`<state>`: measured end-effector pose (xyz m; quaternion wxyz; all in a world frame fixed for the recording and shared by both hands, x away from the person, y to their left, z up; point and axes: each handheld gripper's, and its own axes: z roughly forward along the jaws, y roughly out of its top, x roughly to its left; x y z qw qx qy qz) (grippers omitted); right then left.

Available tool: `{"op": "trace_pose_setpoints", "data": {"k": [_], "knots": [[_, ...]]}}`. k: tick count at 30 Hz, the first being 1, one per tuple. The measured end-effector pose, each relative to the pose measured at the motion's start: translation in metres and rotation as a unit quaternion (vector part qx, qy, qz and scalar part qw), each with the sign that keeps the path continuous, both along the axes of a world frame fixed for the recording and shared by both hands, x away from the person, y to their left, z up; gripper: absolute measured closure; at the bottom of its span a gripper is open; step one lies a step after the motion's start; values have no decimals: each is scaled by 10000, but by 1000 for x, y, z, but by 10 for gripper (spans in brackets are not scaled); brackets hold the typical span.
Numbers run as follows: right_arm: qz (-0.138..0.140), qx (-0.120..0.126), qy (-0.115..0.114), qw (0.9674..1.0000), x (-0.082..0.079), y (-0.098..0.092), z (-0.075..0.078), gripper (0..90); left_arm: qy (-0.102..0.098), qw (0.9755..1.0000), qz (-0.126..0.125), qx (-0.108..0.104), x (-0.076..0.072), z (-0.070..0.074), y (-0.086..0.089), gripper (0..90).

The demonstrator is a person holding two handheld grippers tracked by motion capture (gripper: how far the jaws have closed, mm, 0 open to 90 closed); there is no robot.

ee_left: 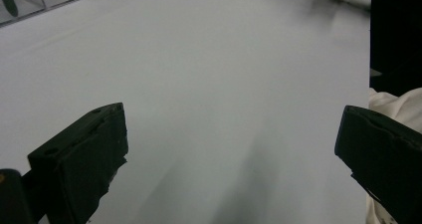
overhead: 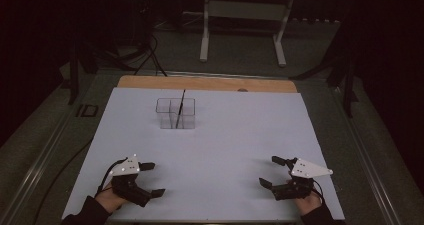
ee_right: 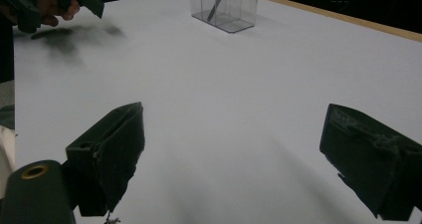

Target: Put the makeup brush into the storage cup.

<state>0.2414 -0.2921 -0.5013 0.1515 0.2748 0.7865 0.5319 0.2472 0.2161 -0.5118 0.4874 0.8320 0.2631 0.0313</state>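
Note:
A clear plastic organiser box [overhead: 175,113] with compartments stands on the white sheet toward the far middle, with a thin dark stick [overhead: 180,106] leaning inside it. It appears again in the right gripper view, box [ee_right: 225,5] and stick [ee_right: 217,3], and as a corner [ee_left: 35,0] in the left gripper view. My left gripper [overhead: 151,179] rests near the front left of the sheet, open and holding nothing. My right gripper [overhead: 271,171] rests near the front right, open too, with bare sheet between its jaws. Both are far from the box.
The white sheet [overhead: 220,135] covers a wooden table whose edge [overhead: 207,83] shows at the back. A white metal frame [overhead: 245,15] stands on the floor beyond. Cables [overhead: 145,55] lie on the floor at the back left. The other hand's gripper [ee_right: 47,5] appears far off.

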Motion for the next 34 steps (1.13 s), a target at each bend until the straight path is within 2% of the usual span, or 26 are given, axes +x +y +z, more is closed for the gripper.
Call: {"op": "trace_pose_setpoints", "data": {"k": [5, 12, 16, 20, 34], "knots": [[-16, 25, 24, 10000, 0, -1, 0, 105, -113, 9999, 3, -85, 0, -1, 1, 14], [-9, 25, 79, 10000, 1, 0, -1, 105, -97, 9999, -3, -90, -1, -3, 1, 14], [-10, 21, 87, 10000, 1, 0, -1, 105, -154, 9998, 15, -90, -1, -3, 2, 14], [-10, 4, 91, 10000, 1, 0, -2, 105, -157, 9999, -35, -23, -1, -6, 1, 14], [-14, -19, 73, 10000, 1, 0, -1, 105, -219, 9996, -96, -121, -2, -5, 0, 14]]}}
